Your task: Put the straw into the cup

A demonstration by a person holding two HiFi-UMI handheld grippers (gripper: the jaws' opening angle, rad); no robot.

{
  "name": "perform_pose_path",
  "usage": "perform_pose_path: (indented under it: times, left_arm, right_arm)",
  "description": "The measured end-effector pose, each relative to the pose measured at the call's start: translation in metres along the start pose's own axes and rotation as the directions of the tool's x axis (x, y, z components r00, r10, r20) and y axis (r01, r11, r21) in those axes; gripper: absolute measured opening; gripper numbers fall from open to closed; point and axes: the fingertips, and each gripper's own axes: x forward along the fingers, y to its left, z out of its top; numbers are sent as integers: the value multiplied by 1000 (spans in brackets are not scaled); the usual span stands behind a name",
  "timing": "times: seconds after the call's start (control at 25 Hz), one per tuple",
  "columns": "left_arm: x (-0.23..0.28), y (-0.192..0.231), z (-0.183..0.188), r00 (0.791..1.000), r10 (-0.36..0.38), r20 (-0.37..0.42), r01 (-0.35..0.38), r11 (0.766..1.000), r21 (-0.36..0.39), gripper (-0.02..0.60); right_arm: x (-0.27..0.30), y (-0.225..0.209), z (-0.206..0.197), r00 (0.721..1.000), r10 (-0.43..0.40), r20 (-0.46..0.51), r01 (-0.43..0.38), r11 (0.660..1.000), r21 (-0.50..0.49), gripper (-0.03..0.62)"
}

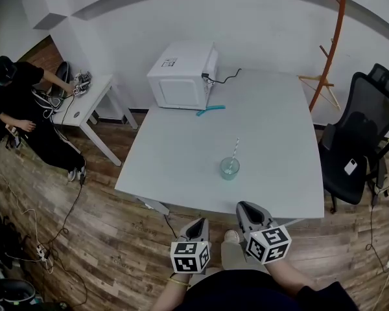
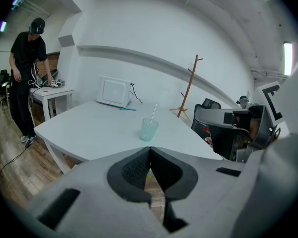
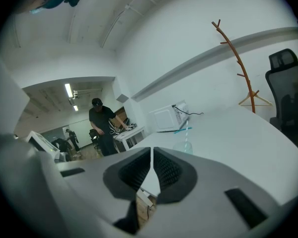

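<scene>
— What takes up most of the scene?
— A white table (image 1: pixel 181 148), with a white microwave (image 1: pixel 181 76) at its far edge.
— And the claws?
— The left gripper (image 1: pixel 198 223) and right gripper (image 1: pixel 246 208) hang off the near edge, both clenched with nothing between their jaws.
— The cup?
— The pale green cup (image 1: pixel 229 168) stands upright near the table's near edge, and the striped straw (image 1: pixel 235 149) is already inside it, leaning on its rim.
</scene>
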Motion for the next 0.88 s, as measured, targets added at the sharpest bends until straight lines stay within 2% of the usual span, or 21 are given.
perform_pose_path:
  times: [0.88]
  left_arm:
    - [-43, -3, -25, 1000, -8, 15, 8, 1000, -11, 14]
  right_arm:
    - [-43, 32, -20, 1000, 19, -14, -19, 1000, -10, 38]
